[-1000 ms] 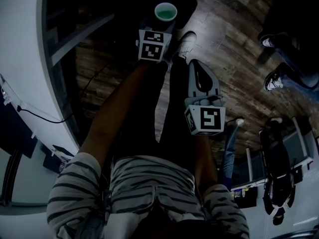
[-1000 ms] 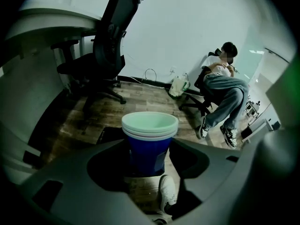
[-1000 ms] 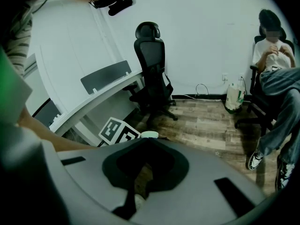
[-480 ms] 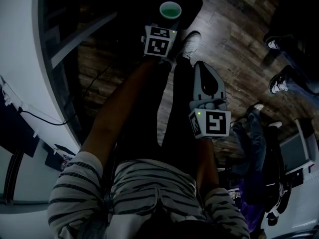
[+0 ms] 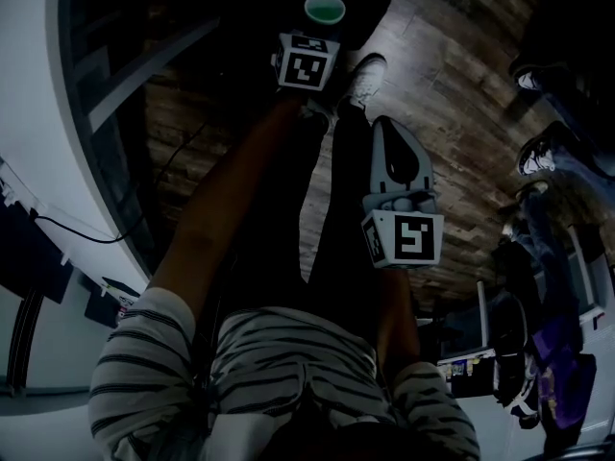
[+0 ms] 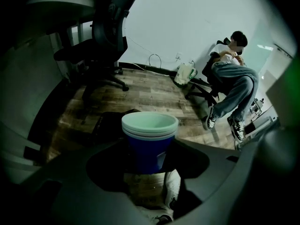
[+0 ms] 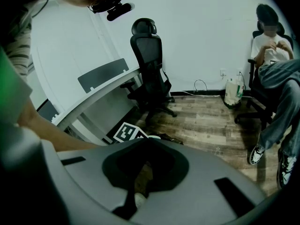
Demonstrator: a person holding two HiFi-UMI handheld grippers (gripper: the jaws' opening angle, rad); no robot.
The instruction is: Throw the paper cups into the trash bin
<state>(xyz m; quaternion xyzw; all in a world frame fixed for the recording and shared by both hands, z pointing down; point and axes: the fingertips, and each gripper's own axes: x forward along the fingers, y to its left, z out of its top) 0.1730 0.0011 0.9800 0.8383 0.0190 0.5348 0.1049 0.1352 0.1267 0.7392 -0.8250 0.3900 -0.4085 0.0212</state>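
Blue paper cups (image 6: 149, 142), nested, are clamped in my left gripper (image 6: 149, 156), above what I take for the dark trash bin (image 5: 370, 17) on the wooden floor (image 5: 452, 94). My right gripper (image 7: 143, 172) is closed and empty. If I release off-centre, the stack may clip the rim and scatter by my shoe (image 5: 363, 80).

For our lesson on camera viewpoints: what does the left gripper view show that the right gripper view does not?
Left only: the blue walls of stacked pale-rimmed paper cups, gripped between its jaws. Right only: a black-and-white marker cube and a bare forearm. Both: a black office chair, a seated person in jeans, the wood-plank floor.
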